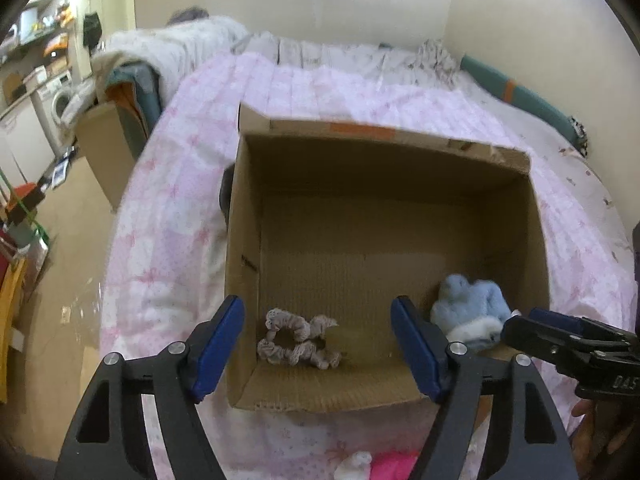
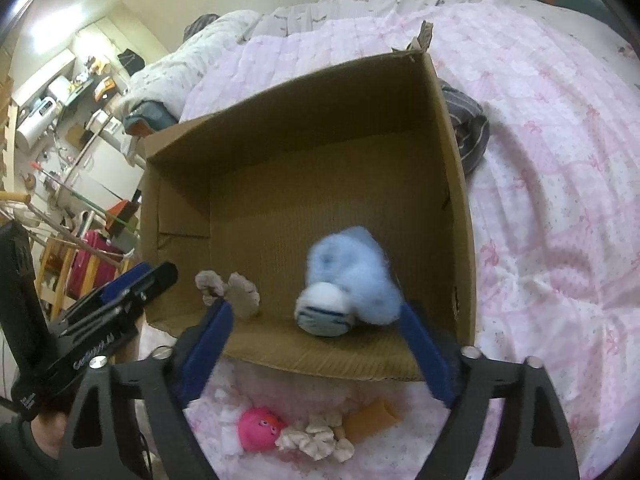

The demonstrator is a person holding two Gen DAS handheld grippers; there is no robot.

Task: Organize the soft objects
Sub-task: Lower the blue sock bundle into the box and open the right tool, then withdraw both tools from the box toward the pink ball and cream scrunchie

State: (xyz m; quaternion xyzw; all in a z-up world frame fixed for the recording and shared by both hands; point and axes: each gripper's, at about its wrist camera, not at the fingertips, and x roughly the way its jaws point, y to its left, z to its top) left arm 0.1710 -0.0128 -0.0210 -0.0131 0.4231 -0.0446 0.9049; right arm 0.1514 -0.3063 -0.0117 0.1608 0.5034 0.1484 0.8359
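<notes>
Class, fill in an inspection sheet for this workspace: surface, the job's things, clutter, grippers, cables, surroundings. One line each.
Surface: bed with a pink quilt; an open cardboard box stands on it.
Job's things: in the box, a beige scrunchie and a fluffy blue sock, blurred. On the quilt in front of the box: pink toy, cream scrunchie, orange piece.
Clutter: dark striped cloth beside the box.
Grippers: left gripper open over the beige scrunchie; right gripper open, the sock between its fingers but not clamped.
Cables: nothing seen.
Surroundings: washing machine and shelves at the room's far side.
</notes>
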